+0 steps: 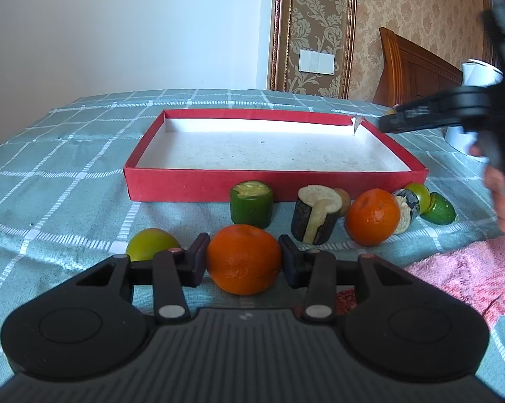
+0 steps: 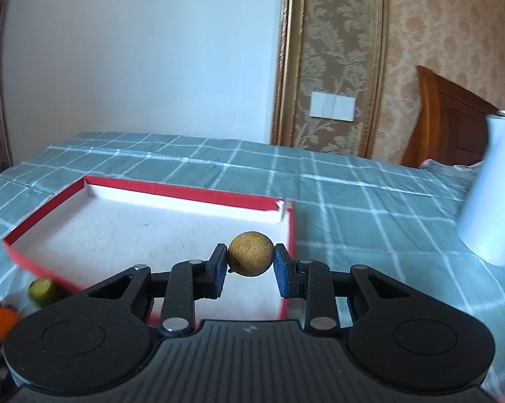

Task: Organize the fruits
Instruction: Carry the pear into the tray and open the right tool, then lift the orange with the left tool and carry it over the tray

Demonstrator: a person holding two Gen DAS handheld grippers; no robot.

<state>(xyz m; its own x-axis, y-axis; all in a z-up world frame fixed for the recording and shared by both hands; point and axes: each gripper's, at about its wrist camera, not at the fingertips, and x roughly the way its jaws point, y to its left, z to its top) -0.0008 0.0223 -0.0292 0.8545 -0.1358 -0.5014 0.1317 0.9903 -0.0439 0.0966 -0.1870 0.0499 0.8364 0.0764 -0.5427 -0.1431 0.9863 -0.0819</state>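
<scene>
Across the checked tablecloth (image 1: 67, 154), a green fruit (image 1: 148, 243) at nine o'clock sits half hidden behind the left gripper (image 1: 244, 260), whose pads clamp an orange (image 1: 244, 263). At two o'clock, over the red box (image 2: 44, 221), the right gripper (image 2: 250, 263) pinches a small brown fruit (image 2: 250, 253); a white cylinder (image 2: 491, 198) blurs at the right edge.

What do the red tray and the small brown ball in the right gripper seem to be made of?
Red tray: probably cardboard, matte red outside, white inside; one corner is torn open like paper board.
Brown ball: rough, speckled, dull surface, perhaps cork or a dry-skinned fruit; the look leaves it open. The right gripper clamps it.
</scene>
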